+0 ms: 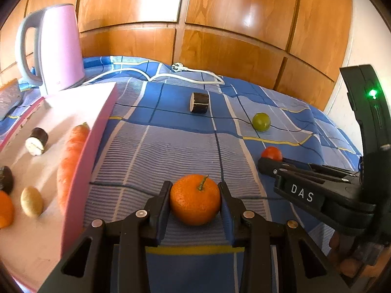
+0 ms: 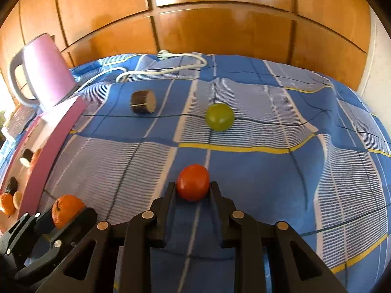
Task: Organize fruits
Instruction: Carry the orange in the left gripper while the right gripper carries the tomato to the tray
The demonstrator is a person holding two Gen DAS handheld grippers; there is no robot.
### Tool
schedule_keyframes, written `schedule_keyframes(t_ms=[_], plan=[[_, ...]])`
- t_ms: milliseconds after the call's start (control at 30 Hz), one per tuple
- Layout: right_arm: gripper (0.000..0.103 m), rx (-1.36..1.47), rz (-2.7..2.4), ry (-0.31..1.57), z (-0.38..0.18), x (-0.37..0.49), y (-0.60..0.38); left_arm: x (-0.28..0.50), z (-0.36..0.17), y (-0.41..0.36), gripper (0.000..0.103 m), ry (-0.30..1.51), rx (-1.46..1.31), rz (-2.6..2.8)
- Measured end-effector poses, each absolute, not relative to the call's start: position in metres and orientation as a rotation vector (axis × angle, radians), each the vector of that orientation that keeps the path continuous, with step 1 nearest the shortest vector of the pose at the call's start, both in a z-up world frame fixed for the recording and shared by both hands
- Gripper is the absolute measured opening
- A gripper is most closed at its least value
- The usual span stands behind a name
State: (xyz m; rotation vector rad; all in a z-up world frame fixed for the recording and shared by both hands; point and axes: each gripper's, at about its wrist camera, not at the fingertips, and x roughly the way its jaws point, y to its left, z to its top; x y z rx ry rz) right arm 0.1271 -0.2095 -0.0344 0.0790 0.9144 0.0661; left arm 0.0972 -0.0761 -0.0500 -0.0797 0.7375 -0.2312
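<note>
My left gripper (image 1: 195, 189) is shut on an orange mandarin (image 1: 195, 199) with a green stem, resting on the blue checked cloth; it also shows in the right wrist view (image 2: 67, 210). My right gripper (image 2: 193, 185) is shut on a red tomato (image 2: 193, 182), seen partly behind its fingers in the left wrist view (image 1: 271, 153). A green round fruit (image 2: 219, 117) lies farther back on the cloth. A pink tray (image 1: 80, 171) at the left holds a carrot (image 1: 70, 161), a small potato (image 1: 31, 201), another orange (image 1: 5, 210) and dark eggplant pieces (image 1: 37, 141).
A dark eggplant piece (image 1: 199, 102) lies on the cloth behind the mandarin. A pink kettle (image 1: 52, 48) stands at the back left, with its white cord and plug (image 1: 180, 69) along the back. Wooden cabinet panels (image 1: 220, 24) close the far side.
</note>
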Motion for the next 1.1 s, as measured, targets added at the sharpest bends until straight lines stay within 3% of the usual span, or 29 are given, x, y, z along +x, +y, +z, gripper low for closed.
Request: schedule_keyframes(t_ms=[667, 1100], plan=[[0.025, 0.175, 0.102, 0.860, -0.021, 0.100, -0.212, 0.045, -0.025, -0.054, 0.037, 0.632, -0.028, -0.207], [0.025, 0.116, 0.127, 0.839, -0.016, 0.092, -0.199, 0.029, 0.007, -0.004, 0.037, 0.524, -0.151, -0.085]])
